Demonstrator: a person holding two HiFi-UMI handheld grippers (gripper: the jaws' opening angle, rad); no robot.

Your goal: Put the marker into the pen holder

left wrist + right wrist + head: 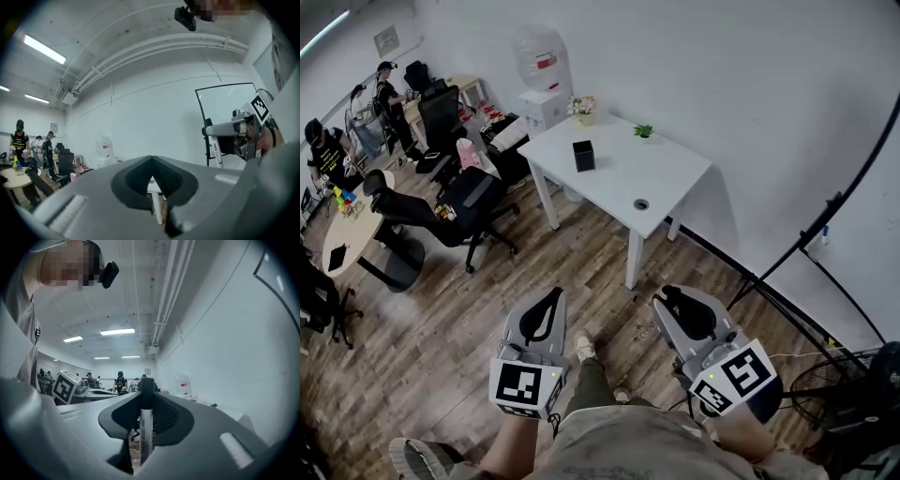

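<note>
Right gripper view: right hand-held gripper (pixel 147 393) pinches the marker (pixel 146 427); left hand-held gripper (pixel 151 159) is pressed together.

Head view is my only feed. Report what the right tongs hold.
Observer: The right tongs are clamped on a marker. It stands upright between the pads, dark cap on top.
Operator: Now check the other side.
Observer: The left tongs are shut, tips meeting, with nothing between them.
</note>
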